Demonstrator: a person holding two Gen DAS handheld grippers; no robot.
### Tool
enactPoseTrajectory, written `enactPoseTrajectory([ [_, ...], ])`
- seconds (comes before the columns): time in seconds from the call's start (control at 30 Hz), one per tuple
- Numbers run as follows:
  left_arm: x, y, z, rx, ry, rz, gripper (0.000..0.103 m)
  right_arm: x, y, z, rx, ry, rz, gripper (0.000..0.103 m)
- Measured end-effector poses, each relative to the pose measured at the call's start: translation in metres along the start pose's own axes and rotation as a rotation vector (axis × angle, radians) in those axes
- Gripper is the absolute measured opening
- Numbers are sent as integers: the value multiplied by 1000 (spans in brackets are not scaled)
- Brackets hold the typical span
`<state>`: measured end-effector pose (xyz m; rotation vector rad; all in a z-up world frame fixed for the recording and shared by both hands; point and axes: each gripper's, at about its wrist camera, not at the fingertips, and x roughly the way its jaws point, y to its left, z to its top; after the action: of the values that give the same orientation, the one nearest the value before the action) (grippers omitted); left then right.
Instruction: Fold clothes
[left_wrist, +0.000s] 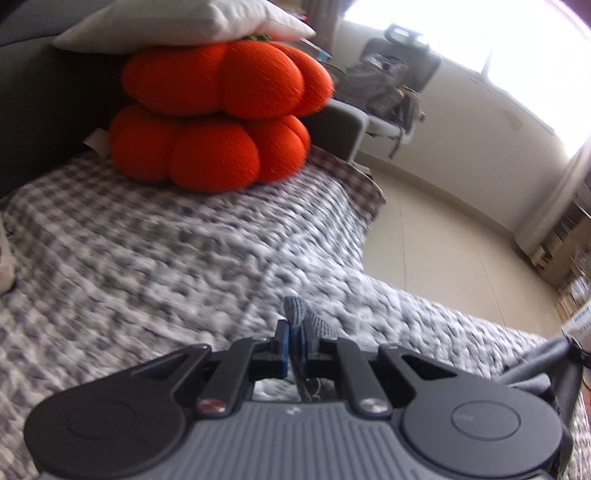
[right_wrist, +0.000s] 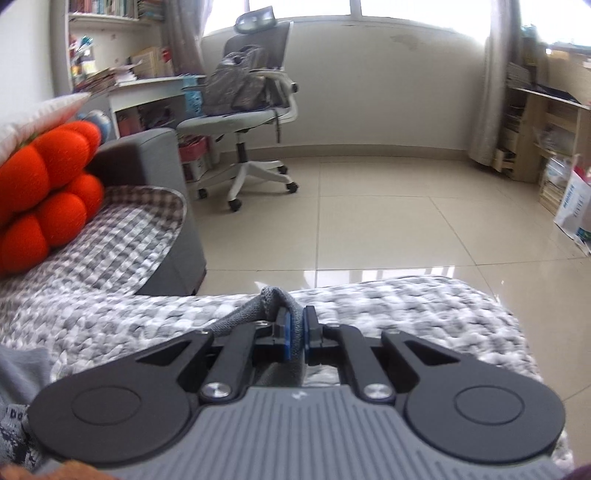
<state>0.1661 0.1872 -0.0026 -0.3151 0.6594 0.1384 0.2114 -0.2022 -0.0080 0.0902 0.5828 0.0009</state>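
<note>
Both claws are clamped on a grey knit garment (right_wrist: 271, 299) over the checked blanket (left_wrist: 147, 251): the left gripper (left_wrist: 294, 332) and the right gripper (right_wrist: 295, 325) each pinch a fold. No writing is legible; the white bag (right_wrist: 574, 206) at far right bears blurred print

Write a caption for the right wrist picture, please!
Right gripper pinching grey knitted cloth above a checked blanket.

Each gripper, the left gripper (left_wrist: 294, 341) and the right gripper (right_wrist: 294, 332), has a ribbed grey body with two round black discs at its corners. Black link arms run forward from silver screws to two short black fingers lined with blue pads (right_wrist: 286, 330). A small pale logo marks the grey ribbing.
</note>
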Motion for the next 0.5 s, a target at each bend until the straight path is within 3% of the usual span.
enactPoseTrajectory([
  [0.3,-29,28,14,-67,-105,102,6,-10,-12,10,23,-40,-31,6],
  [0.5,-41,46,4,-59,-81,149,6,-18,-19,6,35,-41,-33,6],
])
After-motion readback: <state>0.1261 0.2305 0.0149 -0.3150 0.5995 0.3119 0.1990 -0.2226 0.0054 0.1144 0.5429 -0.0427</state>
